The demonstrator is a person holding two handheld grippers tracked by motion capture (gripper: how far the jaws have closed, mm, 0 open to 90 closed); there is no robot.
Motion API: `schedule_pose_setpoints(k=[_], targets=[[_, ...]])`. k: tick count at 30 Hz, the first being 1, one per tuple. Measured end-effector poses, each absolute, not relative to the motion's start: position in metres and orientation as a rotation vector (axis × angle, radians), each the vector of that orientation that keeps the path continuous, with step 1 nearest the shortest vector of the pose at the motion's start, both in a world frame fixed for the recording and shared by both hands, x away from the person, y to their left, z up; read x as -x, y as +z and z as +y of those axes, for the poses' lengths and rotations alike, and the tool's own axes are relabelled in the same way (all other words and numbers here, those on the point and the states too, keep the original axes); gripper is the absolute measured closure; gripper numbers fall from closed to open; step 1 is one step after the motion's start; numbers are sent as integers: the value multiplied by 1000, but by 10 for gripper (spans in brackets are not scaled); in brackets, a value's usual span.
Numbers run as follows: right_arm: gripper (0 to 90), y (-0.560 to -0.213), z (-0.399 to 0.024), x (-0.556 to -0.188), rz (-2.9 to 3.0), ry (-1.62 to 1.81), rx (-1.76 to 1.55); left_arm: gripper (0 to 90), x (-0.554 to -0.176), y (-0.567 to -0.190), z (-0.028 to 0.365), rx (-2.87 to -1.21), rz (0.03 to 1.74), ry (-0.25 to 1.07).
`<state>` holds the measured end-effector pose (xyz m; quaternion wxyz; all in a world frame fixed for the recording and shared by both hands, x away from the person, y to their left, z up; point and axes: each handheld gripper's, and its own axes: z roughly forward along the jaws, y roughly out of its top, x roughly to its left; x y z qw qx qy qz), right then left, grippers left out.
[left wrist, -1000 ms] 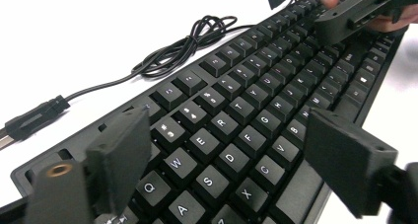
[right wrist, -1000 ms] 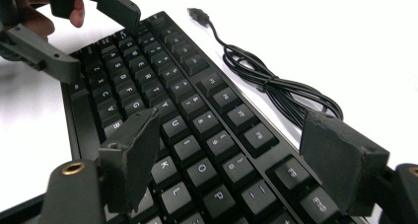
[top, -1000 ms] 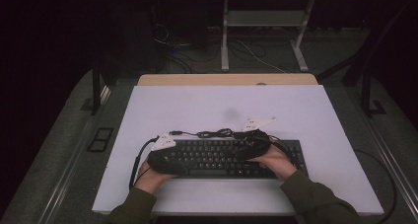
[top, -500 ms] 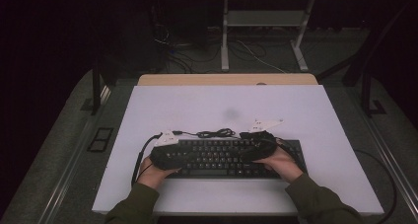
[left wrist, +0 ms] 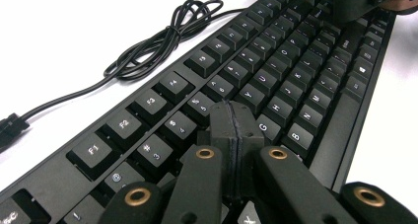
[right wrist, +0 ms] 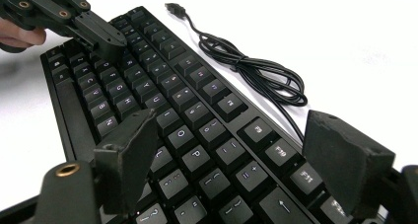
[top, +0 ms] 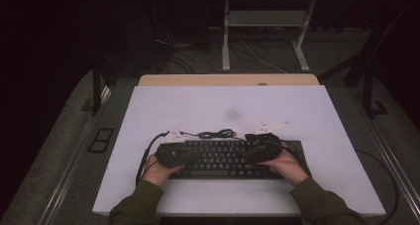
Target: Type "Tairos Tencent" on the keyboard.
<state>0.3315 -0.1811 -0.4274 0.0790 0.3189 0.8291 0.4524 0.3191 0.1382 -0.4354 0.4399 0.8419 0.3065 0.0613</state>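
A black keyboard [top: 233, 158] lies across the near part of the white table, with its coiled black cable [top: 215, 134] just behind it. My left gripper [top: 184, 153] rests over the keyboard's left end. In the left gripper view its jaws [left wrist: 231, 120] have just closed flat together above the letter keys [left wrist: 266, 81], with nothing between them. My right gripper [top: 255, 149] hovers at the right end. In the right gripper view its pads [right wrist: 128, 155] stand wide open over the keys near P [right wrist: 197, 155], gripping nothing. The cable's plug [right wrist: 172, 8] lies loose on the table.
The white tabletop [top: 223, 106] stretches behind and to both sides of the keyboard. A wooden edge [top: 228, 80] borders its far side. Beyond it stand a metal desk frame [top: 225, 41] and floor cables [top: 257, 54]. A person's sleeves [top: 138, 205] enter from the bottom.
In the high view both hands and the keyboard keep about the same places; no clear movement shows there.
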Motion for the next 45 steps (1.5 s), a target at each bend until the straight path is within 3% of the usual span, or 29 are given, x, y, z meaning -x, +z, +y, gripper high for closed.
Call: schedule_pose_setpoints(k=[45], targets=[[211, -428, -188, -328, 2464, 1349, -981, 891, -325, -436, 133, -2114, 748, 161]])
